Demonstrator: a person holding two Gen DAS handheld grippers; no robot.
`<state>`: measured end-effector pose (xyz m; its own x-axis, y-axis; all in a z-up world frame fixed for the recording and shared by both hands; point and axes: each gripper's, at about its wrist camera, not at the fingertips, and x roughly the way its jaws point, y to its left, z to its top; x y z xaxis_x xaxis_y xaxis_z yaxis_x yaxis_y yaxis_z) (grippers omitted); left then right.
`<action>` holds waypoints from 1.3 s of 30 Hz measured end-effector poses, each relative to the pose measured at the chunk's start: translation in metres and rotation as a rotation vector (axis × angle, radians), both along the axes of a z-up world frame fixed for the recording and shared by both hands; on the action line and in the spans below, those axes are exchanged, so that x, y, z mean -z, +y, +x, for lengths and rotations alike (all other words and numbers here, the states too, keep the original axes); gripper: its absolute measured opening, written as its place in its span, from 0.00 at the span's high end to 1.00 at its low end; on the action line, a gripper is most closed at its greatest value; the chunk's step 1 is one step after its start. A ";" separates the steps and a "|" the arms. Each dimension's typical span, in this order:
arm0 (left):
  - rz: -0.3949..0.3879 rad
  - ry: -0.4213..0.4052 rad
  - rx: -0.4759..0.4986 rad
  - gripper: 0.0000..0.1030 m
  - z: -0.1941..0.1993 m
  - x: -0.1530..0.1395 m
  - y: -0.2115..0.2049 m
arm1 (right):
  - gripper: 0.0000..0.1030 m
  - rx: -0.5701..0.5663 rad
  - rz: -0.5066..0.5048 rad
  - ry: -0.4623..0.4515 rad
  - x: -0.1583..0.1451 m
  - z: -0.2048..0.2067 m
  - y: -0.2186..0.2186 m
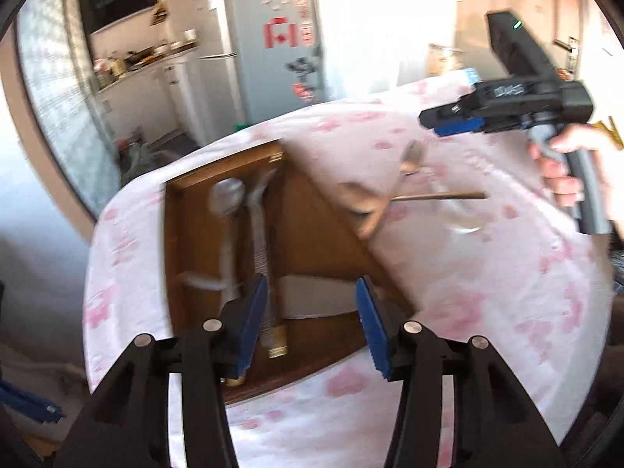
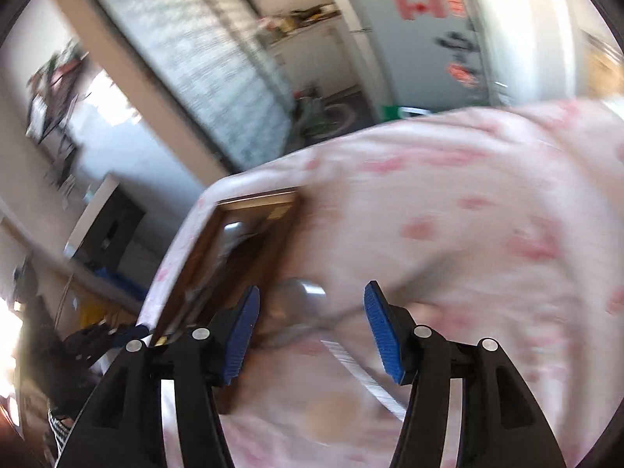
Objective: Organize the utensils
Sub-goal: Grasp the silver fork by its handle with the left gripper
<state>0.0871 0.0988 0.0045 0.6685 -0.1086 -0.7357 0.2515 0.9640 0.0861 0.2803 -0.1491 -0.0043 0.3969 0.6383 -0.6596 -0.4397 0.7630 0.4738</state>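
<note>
A brown wooden tray (image 1: 187,241) with dividers lies on the pink-flowered tablecloth. Two silver utensils (image 1: 230,210) lie lengthwise in its left compartments; one has a gold-tipped handle (image 1: 277,345) beside my left fingertip. My left gripper (image 1: 312,323) hangs open over the tray's near end with nothing between its pads. Loose on the cloth to the right are a brownish spoon (image 1: 362,202) and a fork (image 1: 412,156). My right gripper (image 2: 312,327) is open above a blurred silver spoon (image 2: 300,296) on the cloth, next to the tray (image 2: 218,234).
A hand holds the right gripper (image 1: 452,121) above the table's far right. A long silver blade (image 2: 362,378) lies near the right fingers. Beyond the table edge are a grey fridge (image 1: 269,50) and a kitchen counter (image 1: 148,58). The right wrist view is heavily blurred.
</note>
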 end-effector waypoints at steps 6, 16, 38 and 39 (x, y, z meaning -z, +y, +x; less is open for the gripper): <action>0.015 0.020 0.092 0.48 0.019 0.012 -0.047 | 0.47 0.073 0.031 0.027 0.028 0.014 -0.031; 0.011 0.044 0.143 0.48 0.070 0.033 -0.086 | 0.53 0.058 0.025 0.048 0.058 0.042 -0.014; 0.097 0.027 0.132 0.46 0.098 0.054 -0.102 | 0.98 -0.053 0.092 -0.157 -0.010 0.008 -0.019; 0.100 0.030 0.131 0.49 0.100 0.054 -0.104 | 0.98 -0.057 0.086 -0.165 -0.012 0.006 -0.018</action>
